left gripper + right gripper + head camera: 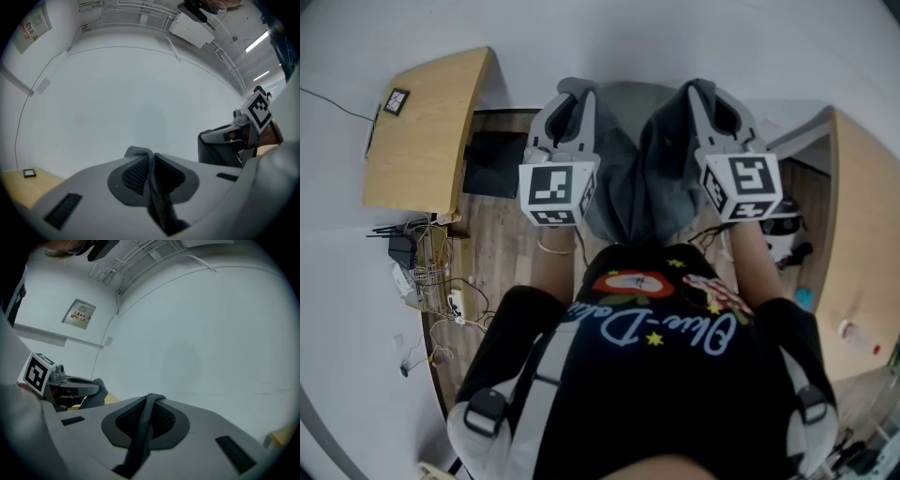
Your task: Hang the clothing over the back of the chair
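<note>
A dark grey garment [628, 187] hangs in folds between my two grippers, in front of the person's chest. My left gripper [570, 92] is shut on one edge of it; a fold of the cloth [142, 153] is pinched between its pads [133, 174]. Over at the other edge my right gripper [705, 90] is shut too, with a rolled strand of the cloth [144, 425] running through its jaws. Both grippers point at a bare white wall. A paler grey rounded shape [630, 94] shows beyond the garment; I cannot tell whether it is the chair.
A wooden desk [422, 131] stands at the left with a black case [494, 164] beside it on the wood floor. Cables and a router [417, 267] lie by the wall. Another wooden desk [862, 234] is at the right.
</note>
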`<state>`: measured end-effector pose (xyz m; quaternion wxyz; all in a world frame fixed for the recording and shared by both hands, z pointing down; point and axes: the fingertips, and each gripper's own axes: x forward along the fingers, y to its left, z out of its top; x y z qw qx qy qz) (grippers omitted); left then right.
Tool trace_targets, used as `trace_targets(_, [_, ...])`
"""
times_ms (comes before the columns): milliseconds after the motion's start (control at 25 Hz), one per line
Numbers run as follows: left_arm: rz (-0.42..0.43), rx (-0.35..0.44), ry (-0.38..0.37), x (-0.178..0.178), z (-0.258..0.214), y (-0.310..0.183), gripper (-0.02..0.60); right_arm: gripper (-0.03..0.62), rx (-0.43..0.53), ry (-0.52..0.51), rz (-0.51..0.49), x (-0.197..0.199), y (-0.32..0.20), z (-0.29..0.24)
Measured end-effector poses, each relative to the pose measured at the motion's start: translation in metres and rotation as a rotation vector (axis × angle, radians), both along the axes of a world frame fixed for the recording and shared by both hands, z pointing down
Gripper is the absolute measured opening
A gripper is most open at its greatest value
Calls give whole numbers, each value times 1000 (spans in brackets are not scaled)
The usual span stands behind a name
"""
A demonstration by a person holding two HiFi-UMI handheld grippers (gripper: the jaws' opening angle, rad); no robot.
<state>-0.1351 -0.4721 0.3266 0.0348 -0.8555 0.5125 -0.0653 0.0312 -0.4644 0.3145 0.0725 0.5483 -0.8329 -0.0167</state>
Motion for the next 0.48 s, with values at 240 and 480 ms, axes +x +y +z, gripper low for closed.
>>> trace_targets(240, [25, -14, -3, 4, 16, 1, 35, 12, -38, 20, 3, -5, -4, 22])
trace_targets(480, [58, -40, -1, 11, 37, 12, 35, 12, -88, 33, 1, -10, -1, 48])
